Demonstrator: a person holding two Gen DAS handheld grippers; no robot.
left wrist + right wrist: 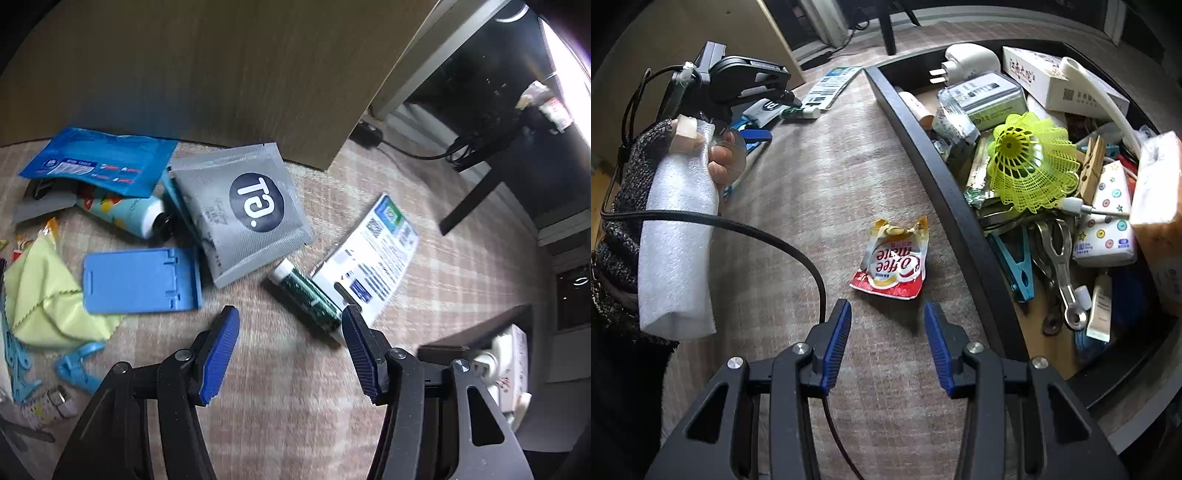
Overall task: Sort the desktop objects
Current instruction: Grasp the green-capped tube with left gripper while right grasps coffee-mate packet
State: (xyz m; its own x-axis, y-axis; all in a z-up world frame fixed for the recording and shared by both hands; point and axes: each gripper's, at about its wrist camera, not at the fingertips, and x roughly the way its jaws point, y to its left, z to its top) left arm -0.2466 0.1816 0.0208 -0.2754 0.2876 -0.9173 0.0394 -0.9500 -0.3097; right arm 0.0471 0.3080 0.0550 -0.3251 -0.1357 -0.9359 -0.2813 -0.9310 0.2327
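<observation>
Checked beige cloth (424,258) covers the bench, with a wooden panel (221,74) standing behind it. Seen from the left wrist, the left gripper (291,347) hangs over bare cloth, its blue fingers (221,354) spread wide with nothing between them. Just ahead of its right finger lies a dark green tube (308,295) with a white cap, partly resting on a printed leaflet (373,254). Farther left sit a grey sachet (240,212) with a round black logo, a blue plastic stand (142,280), a blue packet (99,160), a patterned tube (122,212) and a pale green cloth (48,299), loosely heaped together.

Seen from the right wrist, the right gripper (886,332) points down at the cloth, its fingers (836,347) parted and empty. A crumpled red-and-white creamer sachet (892,264) lies just beyond the fingertips, apart from them. To the right, a black-rimmed tray (945,192) holds many things, among them a yellow plastic shuttlecock (1030,158), a wooden clothespin (1091,168), a white plug (967,59) and a tissue pack (1108,221). At left a hand (726,158) grips the foam-wrapped handle of the other gripper.
</observation>
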